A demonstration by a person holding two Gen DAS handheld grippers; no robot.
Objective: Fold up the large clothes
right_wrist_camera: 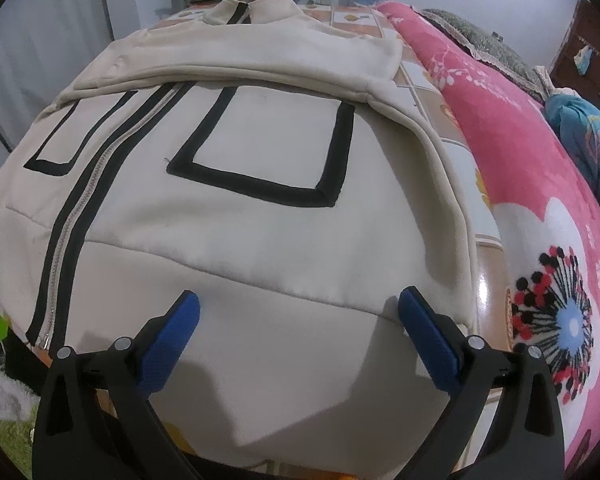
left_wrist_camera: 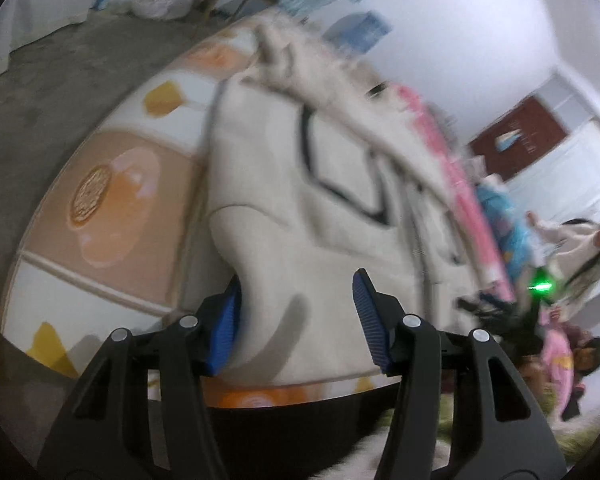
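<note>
left gripper (left_wrist_camera: 296, 312): tilted down, jaws apart around jacket (left_wrist_camera: 300, 220) fold | right gripper (right_wrist_camera: 300, 340): steeply down, jaws wide over hem

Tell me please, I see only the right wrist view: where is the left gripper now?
Observer: The left gripper is over the jacket's side edge, next to the patterned cover.
Operator: Does it hold the cloth?
Observer: Its jaws stand apart. A fold of the jacket lies between them, not pinched as far as I can see.
Operator: Is anybody near?
Observer: Yes, a person in a light top, beyond the pink blanket.
</note>
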